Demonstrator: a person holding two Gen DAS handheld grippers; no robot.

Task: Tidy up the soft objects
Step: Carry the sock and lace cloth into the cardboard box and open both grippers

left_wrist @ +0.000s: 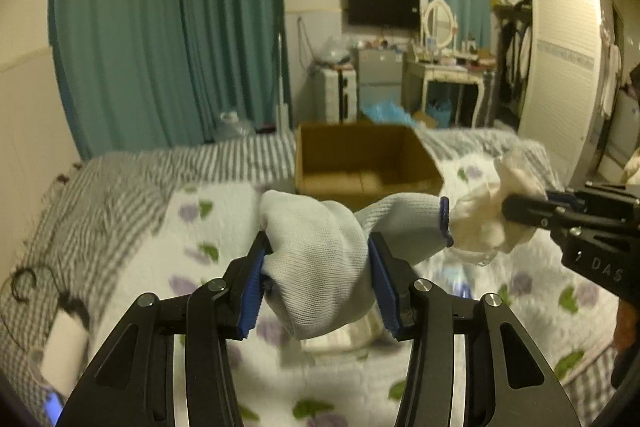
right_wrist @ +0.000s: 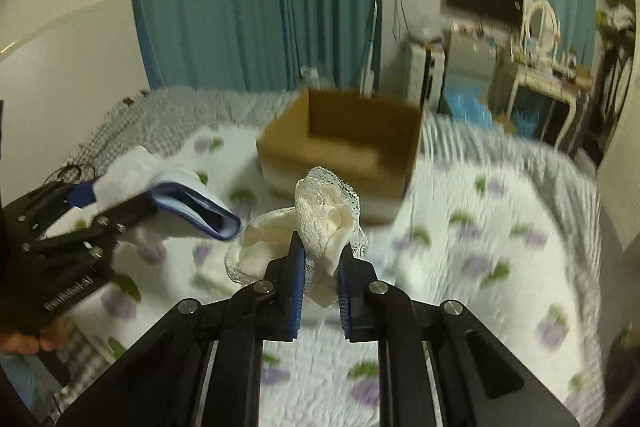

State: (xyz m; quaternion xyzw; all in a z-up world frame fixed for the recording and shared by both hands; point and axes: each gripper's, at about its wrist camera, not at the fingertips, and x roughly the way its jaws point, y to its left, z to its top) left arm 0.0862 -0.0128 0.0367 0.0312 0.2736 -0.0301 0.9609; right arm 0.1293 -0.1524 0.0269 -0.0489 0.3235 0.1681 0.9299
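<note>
My left gripper (left_wrist: 318,259) is shut on a white knitted glove (left_wrist: 320,251) with a blue cuff, held above the bed. The glove also shows in the right wrist view (right_wrist: 180,195), held by the left gripper (right_wrist: 100,203). My right gripper (right_wrist: 320,255) is shut on a cream lace cloth (right_wrist: 328,211), also above the bed. In the left wrist view the cloth (left_wrist: 492,219) hangs from the right gripper (left_wrist: 516,209), just right of the glove's cuff. An open cardboard box (left_wrist: 360,163) stands on the bed beyond both; it also shows in the right wrist view (right_wrist: 344,147).
The bed has a floral quilt (left_wrist: 520,283) and a grey striped blanket (left_wrist: 120,183). A small white object (left_wrist: 64,351) lies at the bed's left edge. Teal curtains (left_wrist: 160,27), a dressing table (left_wrist: 444,71) and a wardrobe (left_wrist: 560,67) stand behind.
</note>
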